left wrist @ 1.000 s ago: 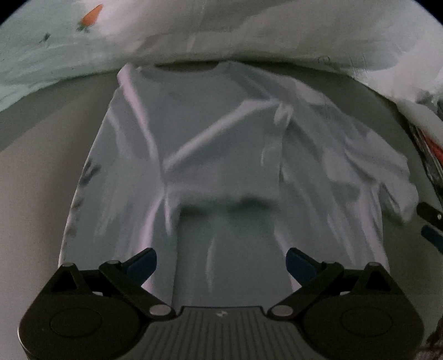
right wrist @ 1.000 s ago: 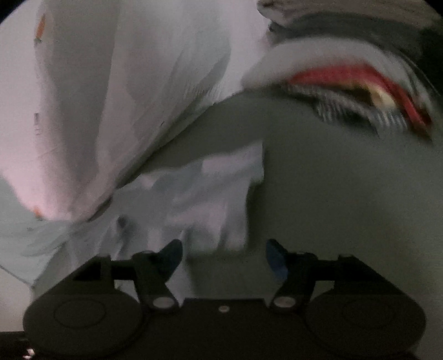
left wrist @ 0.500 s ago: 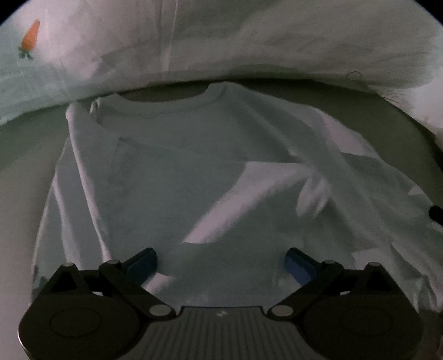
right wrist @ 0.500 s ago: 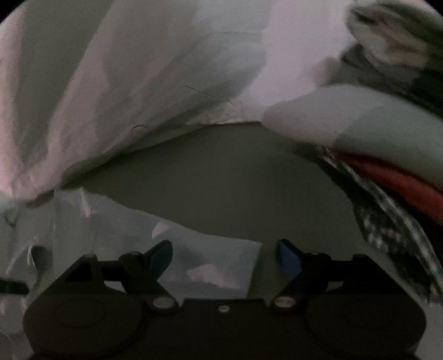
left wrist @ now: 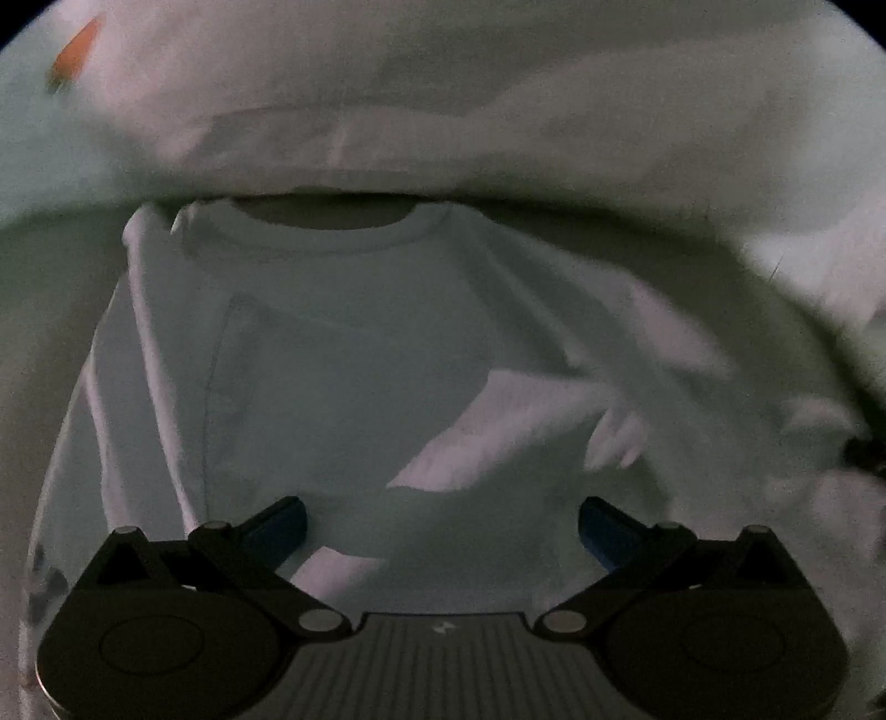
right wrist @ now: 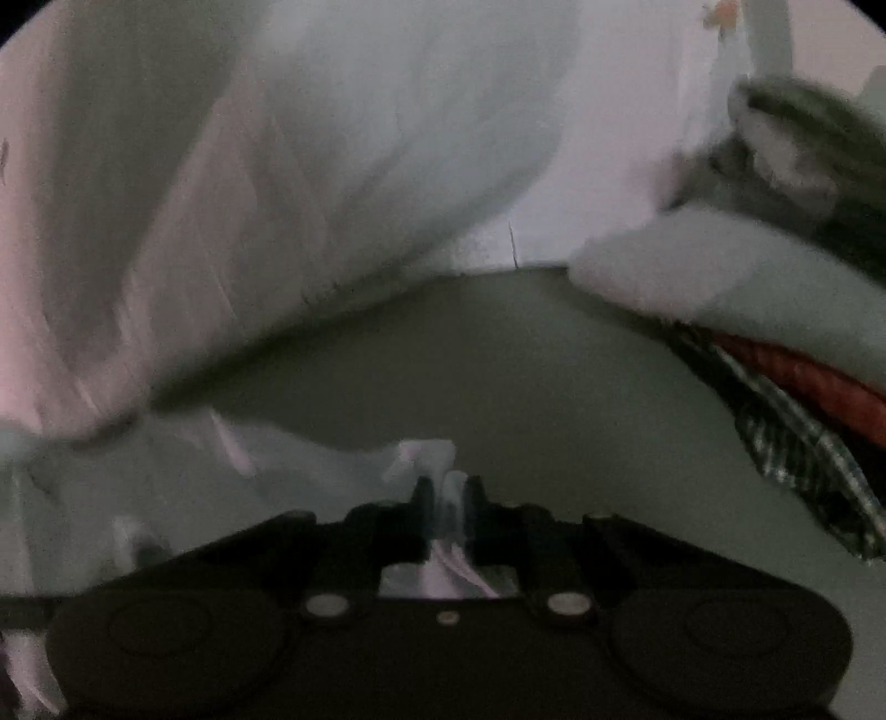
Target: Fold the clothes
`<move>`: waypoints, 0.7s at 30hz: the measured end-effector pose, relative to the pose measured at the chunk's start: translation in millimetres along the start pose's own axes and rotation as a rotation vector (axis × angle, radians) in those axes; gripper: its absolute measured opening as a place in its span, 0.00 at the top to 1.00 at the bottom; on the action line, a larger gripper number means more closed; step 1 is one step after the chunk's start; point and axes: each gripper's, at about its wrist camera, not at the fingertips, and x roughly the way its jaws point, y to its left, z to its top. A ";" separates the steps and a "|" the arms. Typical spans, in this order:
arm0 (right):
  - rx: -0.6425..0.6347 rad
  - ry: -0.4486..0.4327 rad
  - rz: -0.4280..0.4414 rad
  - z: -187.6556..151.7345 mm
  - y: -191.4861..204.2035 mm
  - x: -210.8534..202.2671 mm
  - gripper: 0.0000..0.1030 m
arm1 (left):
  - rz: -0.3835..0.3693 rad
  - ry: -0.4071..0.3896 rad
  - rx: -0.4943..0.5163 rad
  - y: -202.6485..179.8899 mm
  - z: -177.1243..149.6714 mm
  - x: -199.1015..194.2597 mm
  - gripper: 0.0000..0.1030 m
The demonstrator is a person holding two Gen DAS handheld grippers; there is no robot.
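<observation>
Right tongs (right wrist: 447, 501) are closing, a fold of the pale, crumpled cotton T-shirt (left wrist: 343, 354) pinched between the pads. Left tongs (left wrist: 443, 523) stand wide apart over the shirt's lower half, gripping nothing. The shirt lies spread on the grey surface (right wrist: 498, 354), collar against the white carrot-print bedding (left wrist: 443, 99). Right of the shirt: a stack of folded clothes (right wrist: 775, 332).

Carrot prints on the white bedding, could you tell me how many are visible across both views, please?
2: one carrot print at the left wrist view's upper left, one blurry orange print at the right wrist view's upper right; possibly the same one, others may be hidden.
</observation>
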 end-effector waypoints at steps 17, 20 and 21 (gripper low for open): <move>-0.115 0.142 0.311 -57.2 377.1 38.0 0.55 | 0.103 -0.122 -0.391 282.5 -77.1 -202.0 0.00; -0.205 0.113 0.300 -78.0 374.4 3.2 0.38 | 0.079 -0.084 -0.387 291.8 -96.8 -204.1 0.00; -0.237 0.089 0.294 -84.5 364.3 -15.9 0.33 | 0.067 -0.069 -0.375 290.5 -101.9 -203.7 0.00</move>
